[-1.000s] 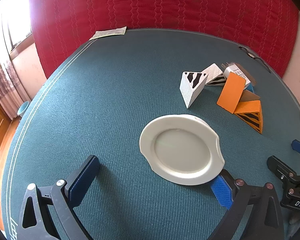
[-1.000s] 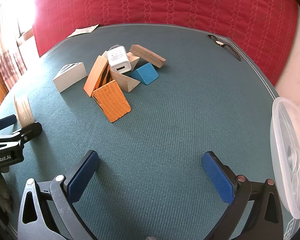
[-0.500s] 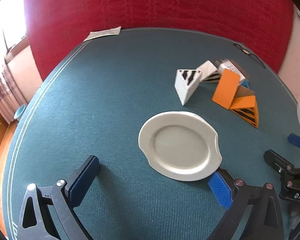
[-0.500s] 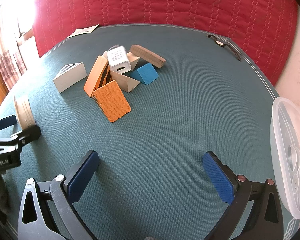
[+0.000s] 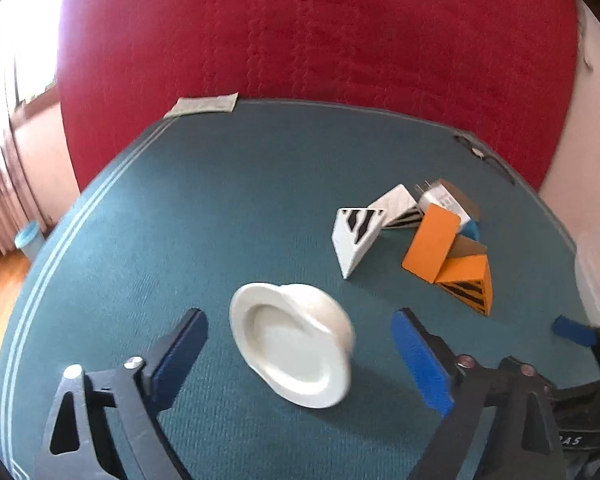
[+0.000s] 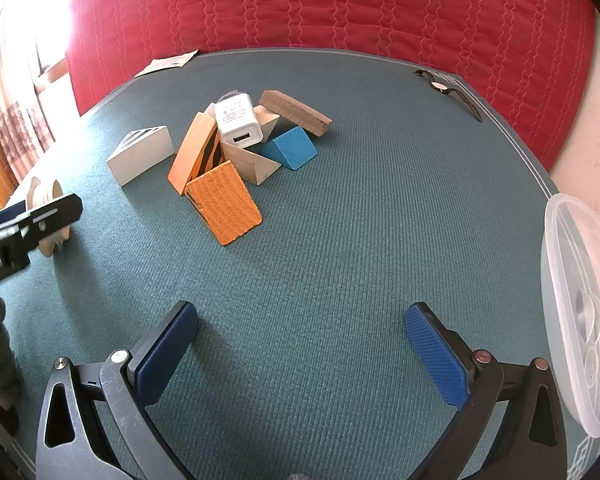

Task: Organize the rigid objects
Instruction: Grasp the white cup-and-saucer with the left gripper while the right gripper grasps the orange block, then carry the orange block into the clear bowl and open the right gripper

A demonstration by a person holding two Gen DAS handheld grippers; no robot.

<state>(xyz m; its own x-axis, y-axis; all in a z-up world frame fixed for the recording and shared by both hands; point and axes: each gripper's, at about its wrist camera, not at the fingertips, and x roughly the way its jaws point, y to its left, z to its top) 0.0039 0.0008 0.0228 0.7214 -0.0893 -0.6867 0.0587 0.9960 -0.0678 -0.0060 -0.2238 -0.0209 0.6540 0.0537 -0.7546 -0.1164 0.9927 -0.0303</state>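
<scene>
Closing our left gripper [image 5: 298, 354] around the white plate [image 5: 292, 346], which stands tilted on the green table [image 5: 220, 208] between the blue pads; neither pad presses it. Our right gripper [image 6: 300, 354] is spread wide over bare cloth, holding nothing, near the pile of blocks [image 6: 228, 148].

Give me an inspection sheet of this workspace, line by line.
Surface: teal carpeted table, pale border lines.
Job's things: white plate tilted on edge; heap of wedge blocks with a white charger on top.
Clutter: paper slip, wristwatch, clear plastic lid.
Grippers: left claw closing around the plate, pads apart from it; right claw open, nothing between.
Cables: nothing seen.
Surroundings: red quilted backdrop, curtained window.
</scene>
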